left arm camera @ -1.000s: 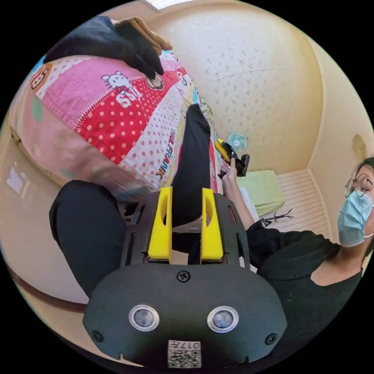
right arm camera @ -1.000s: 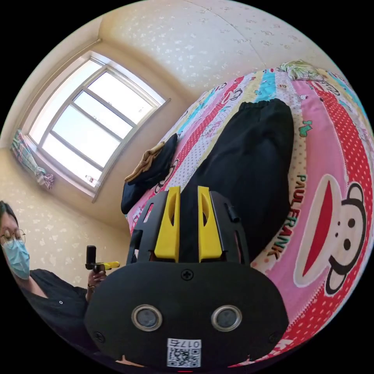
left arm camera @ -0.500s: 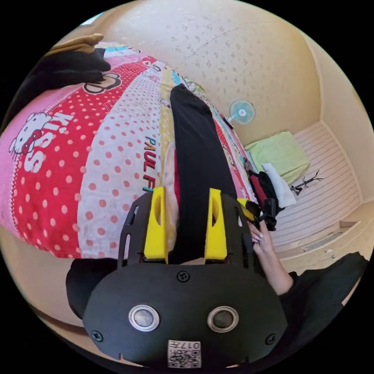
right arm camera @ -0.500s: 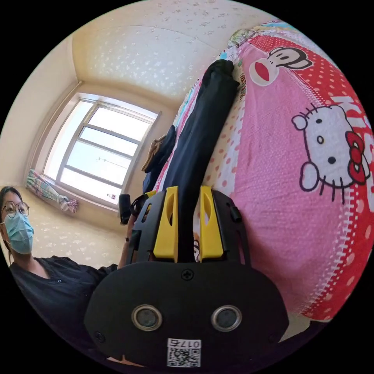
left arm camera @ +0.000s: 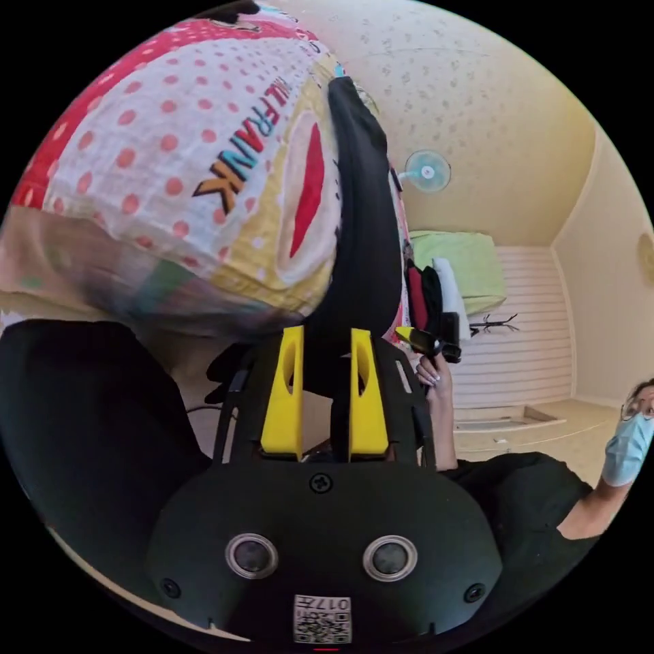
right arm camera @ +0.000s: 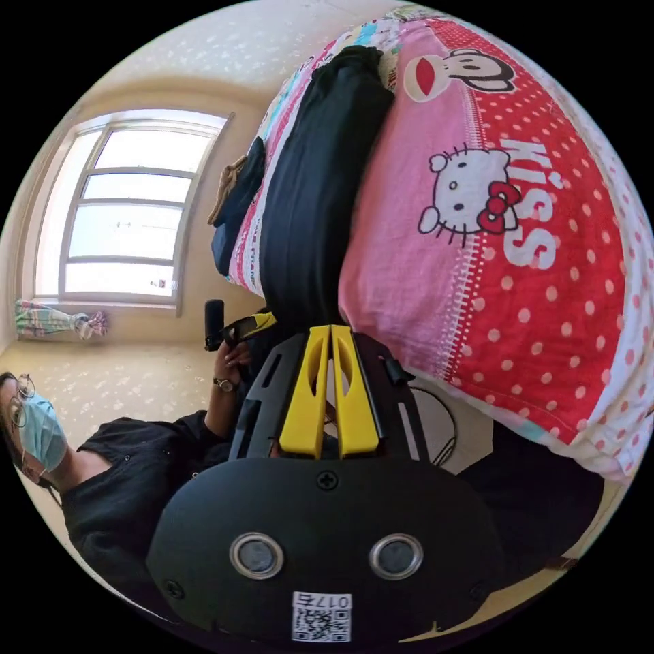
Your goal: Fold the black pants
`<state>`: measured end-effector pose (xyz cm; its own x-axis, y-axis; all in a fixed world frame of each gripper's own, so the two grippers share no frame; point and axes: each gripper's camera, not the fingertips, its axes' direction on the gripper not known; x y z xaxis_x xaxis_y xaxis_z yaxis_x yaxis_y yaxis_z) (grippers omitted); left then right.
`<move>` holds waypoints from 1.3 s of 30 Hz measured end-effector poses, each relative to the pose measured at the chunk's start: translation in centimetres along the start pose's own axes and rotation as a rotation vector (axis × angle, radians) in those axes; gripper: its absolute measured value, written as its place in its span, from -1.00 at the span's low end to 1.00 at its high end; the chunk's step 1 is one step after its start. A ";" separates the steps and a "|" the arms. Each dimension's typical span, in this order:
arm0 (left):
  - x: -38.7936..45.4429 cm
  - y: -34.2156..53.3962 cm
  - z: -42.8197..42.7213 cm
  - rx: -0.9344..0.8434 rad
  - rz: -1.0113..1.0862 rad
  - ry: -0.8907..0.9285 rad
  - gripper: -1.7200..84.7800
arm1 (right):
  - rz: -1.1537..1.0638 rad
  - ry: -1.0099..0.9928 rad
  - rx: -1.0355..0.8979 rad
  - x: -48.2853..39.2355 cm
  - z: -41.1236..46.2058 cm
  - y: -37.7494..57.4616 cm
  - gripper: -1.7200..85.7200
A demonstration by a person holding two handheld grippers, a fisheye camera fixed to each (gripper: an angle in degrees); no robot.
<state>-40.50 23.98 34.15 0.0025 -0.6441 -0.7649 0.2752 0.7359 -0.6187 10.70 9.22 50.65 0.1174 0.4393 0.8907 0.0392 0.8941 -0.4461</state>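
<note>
Long black cloth pants [right arm camera: 310, 197] lie on cartoon-print bedsheet [right arm camera: 518, 272]; left gripper [left arm camera: 325, 340] clamps their end, right gripper [right arm camera: 330, 335] clenched on them.

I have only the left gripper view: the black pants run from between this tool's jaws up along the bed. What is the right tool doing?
Observer: The right tool has its jaws almost together at the near end of the black pants, right at the edge of the quilt. I cannot tell whether fabric is pinched.
Operator: Is anything else lying on the bed?
Observer: Yes, a dark pile of clothes with a tan piece on it lies beyond the pants, on the side toward the window.
</note>
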 end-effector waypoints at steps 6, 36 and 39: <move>4.4 -5.5 -3.1 0.135 0.193 -0.024 -0.72 | -0.050 -0.045 0.128 0.3 -2.8 -0.2 -0.74; 5.0 -3.4 3.0 -0.164 0.083 0.141 -0.86 | -0.157 -0.241 0.000 0.1 0.6 7.9 -0.87; 9.1 -1.1 0.8 -0.135 0.193 0.165 -0.87 | -0.238 -0.300 0.046 -2.6 -2.3 11.9 -0.89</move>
<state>-39.99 17.08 28.00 -0.1168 -0.4547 -0.8830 0.1543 0.8700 -0.4684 13.12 18.52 42.85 -0.1854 0.2192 0.9579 -0.0148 0.9741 -0.2258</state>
